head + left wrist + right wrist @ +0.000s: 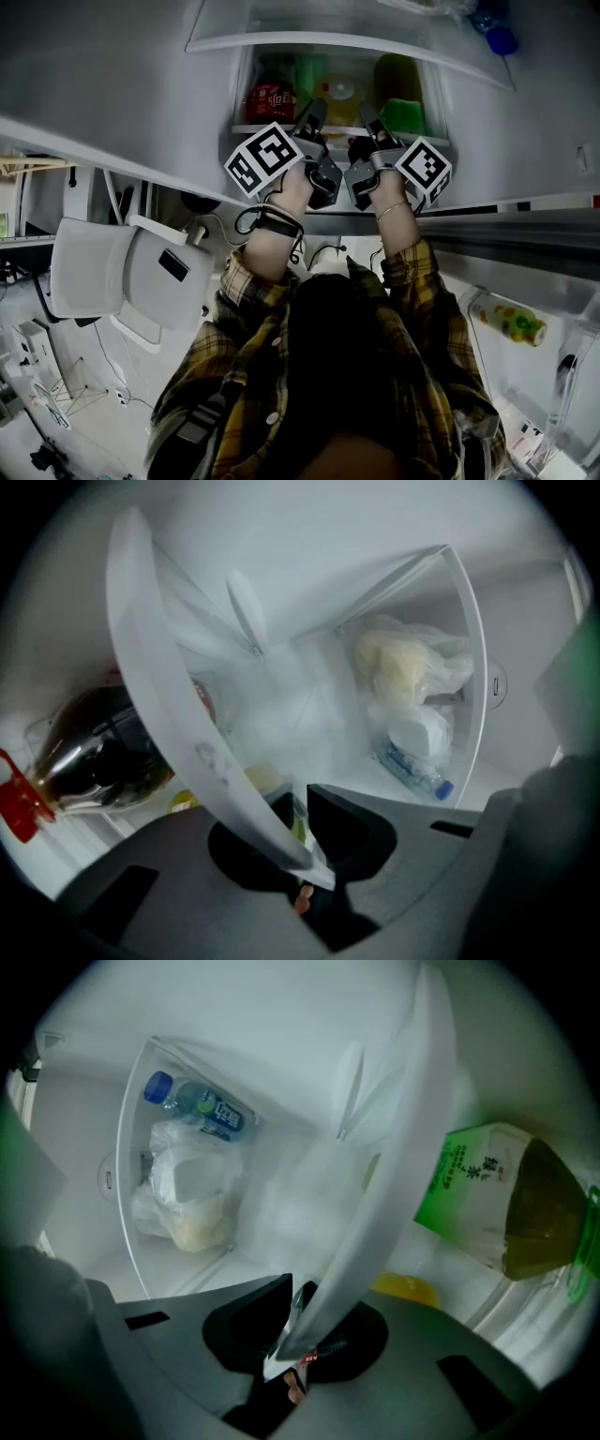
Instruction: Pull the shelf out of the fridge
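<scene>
- Since both claws are already clamped on the front lip, the step in hand looks like the pull itself, so my advice is to draw straight back with both hands at the same pace. If one side leads, I'd bet the shelf (178, 724) skews and jams in its rails.
- I'd pull level and slow too. The dark bottle (94, 752) and the green carton (469, 1194) look like they're sitting on it, and a jerk could tip them.
- Left gripper (305, 846): jaws closed down onto the white front edge of the shelf, which runs right through the gap between them. Nothing else is in there.
- Right gripper (300, 1326): same deal, narrow opening, pinching the same edge further along to the right.
- From the head view the shelf sits inside the open fridge at about chest height, with both claws pointing level into it, side by side near the middle of the front edge.
</scene>
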A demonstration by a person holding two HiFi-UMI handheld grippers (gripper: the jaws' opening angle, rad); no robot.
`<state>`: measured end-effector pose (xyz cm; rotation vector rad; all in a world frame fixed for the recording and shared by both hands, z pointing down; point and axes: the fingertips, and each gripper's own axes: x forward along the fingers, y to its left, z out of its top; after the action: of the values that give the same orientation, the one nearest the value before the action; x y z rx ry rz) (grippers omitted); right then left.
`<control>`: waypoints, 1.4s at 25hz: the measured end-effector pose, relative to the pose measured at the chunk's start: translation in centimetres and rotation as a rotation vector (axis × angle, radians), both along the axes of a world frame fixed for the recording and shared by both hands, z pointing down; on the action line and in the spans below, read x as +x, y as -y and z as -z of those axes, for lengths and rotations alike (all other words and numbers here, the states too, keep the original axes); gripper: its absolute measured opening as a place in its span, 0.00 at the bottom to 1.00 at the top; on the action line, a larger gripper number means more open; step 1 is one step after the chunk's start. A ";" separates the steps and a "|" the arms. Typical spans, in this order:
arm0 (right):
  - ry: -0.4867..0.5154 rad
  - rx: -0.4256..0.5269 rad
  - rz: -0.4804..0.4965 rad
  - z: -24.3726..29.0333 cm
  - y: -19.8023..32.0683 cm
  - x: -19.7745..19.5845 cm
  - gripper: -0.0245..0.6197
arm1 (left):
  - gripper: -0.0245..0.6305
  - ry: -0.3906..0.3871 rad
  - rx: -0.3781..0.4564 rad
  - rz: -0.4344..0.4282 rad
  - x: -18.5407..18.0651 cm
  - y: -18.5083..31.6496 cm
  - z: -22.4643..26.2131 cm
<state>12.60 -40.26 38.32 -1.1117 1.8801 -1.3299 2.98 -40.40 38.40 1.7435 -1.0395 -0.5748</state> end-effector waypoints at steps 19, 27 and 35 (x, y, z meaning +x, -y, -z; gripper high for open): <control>0.022 -0.008 -0.006 -0.5 -4.1 0.3 0.12 | 0.13 -0.007 0.003 -0.033 0.3 -4.1 -0.4; 0.024 0.013 0.011 -0.3 -6.0 0.0 0.12 | 0.12 -0.014 0.005 -0.051 0.2 -6.0 -0.5; 0.038 0.007 0.007 -0.5 -8.4 -0.1 0.12 | 0.12 -0.019 0.023 -0.081 0.2 -8.4 -0.6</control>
<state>12.46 -31.83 38.83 -1.0692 1.8618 -1.3379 3.22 -32.00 39.01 1.7883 -0.9480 -0.5528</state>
